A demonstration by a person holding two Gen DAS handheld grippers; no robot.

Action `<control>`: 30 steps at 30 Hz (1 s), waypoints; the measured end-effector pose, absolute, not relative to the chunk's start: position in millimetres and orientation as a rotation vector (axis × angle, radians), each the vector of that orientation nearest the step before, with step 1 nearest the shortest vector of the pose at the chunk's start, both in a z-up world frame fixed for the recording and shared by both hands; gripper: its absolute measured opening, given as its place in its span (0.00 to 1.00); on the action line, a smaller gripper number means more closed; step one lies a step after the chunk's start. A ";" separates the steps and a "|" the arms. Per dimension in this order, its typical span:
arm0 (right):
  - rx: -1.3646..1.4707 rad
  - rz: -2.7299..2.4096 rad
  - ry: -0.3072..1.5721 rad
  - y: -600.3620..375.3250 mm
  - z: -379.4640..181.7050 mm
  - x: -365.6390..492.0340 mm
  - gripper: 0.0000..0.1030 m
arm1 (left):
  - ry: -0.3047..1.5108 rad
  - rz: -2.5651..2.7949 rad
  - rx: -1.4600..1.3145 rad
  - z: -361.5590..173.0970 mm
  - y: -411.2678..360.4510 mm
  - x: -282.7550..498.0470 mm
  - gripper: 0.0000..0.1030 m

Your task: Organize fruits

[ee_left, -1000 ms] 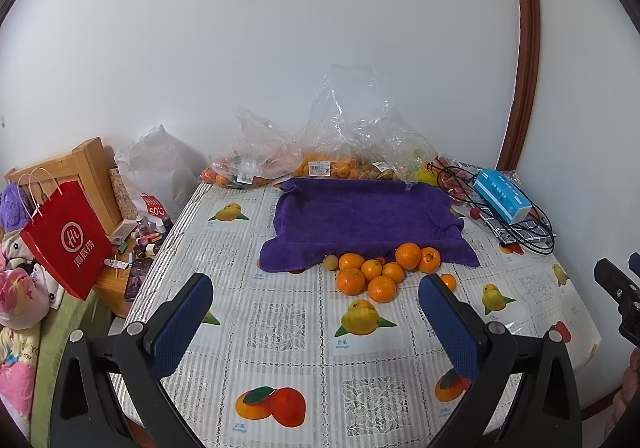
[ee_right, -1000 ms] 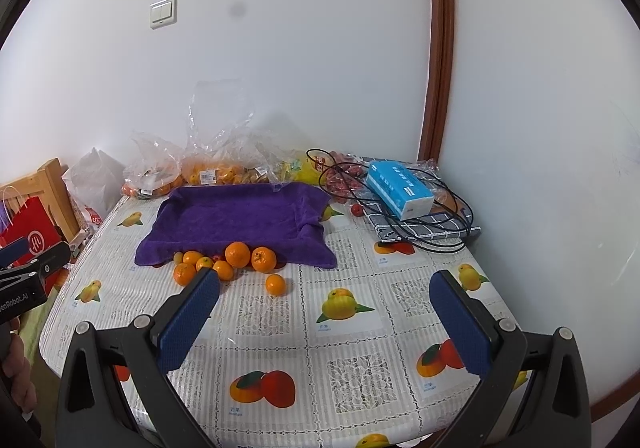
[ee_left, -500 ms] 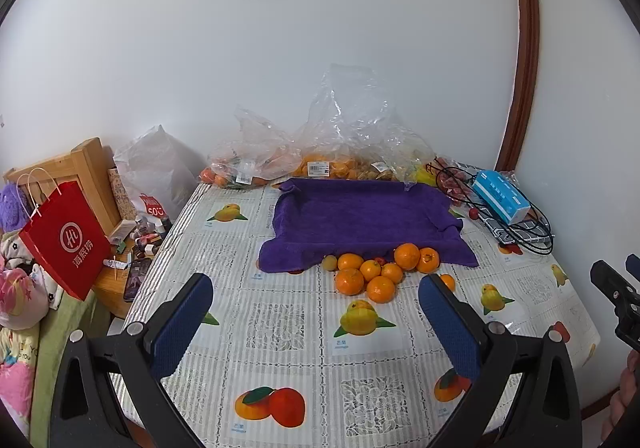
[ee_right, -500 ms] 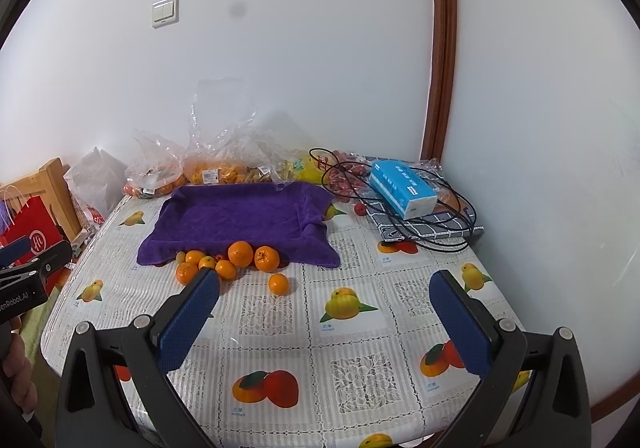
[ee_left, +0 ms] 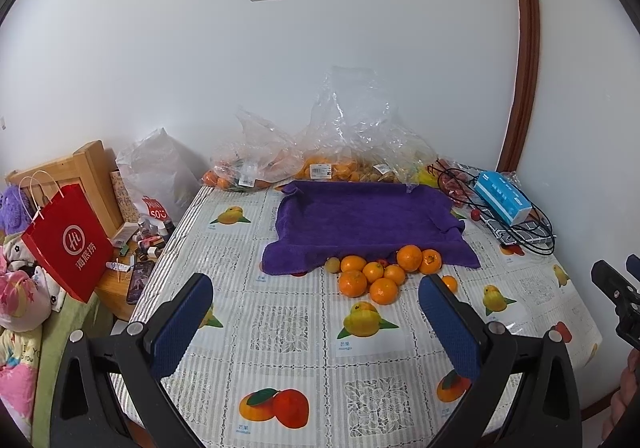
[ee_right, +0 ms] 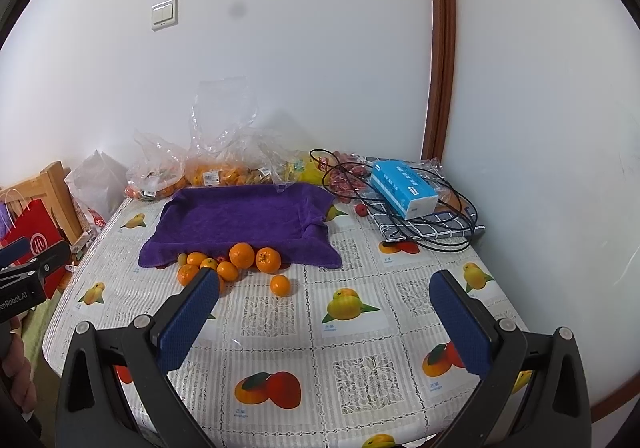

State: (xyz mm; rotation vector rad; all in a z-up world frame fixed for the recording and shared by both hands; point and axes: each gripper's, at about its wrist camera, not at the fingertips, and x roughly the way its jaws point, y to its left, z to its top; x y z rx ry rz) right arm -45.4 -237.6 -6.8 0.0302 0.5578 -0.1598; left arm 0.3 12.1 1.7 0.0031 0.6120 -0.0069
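The left gripper (ee_left: 316, 312) hangs above the table (ee_left: 280, 328) with its blue fingers (ee_left: 182, 324) spread wide and nothing between them. Ahead, a cluster of oranges (ee_left: 380, 276) lies against the near edge of a purple towel (ee_left: 364, 219). Plastic bags (ee_left: 340, 155) of fruit sit behind it by the wall.

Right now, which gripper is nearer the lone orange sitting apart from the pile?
Probably the right gripper: the lone orange lies ahead between its fingers. From the left gripper, it sits further right.
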 end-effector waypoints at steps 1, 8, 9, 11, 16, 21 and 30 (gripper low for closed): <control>0.033 -0.159 0.558 -237.7 -6.7 -45.4 1.00 | 0.611 -0.006 0.003 2.3 12.3 0.0 1.00; 0.030 -0.156 0.557 -235.0 -6.5 -45.0 1.00 | 0.607 -0.006 0.010 4.0 12.0 -0.2 1.00; 0.031 -0.155 0.558 -235.1 -6.6 -44.9 1.00 | 0.606 -0.007 0.012 4.6 11.7 -0.2 1.00; 0.036 -0.152 0.559 -235.2 -7.1 -43.9 1.00 | 0.606 -0.009 0.014 5.5 11.1 0.3 1.00; 0.038 -0.150 0.564 -235.2 -8.0 -41.5 1.00 | 0.608 -0.013 0.010 6.8 9.0 2.2 1.00; 0.029 -0.151 0.563 -233.1 -7.2 -40.3 1.00 | 0.610 -0.016 0.010 7.5 8.5 2.8 1.00; 0.023 -0.177 0.565 -229.7 -3.4 -37.1 1.00 | 0.613 0.012 0.019 9.6 12.8 9.1 1.00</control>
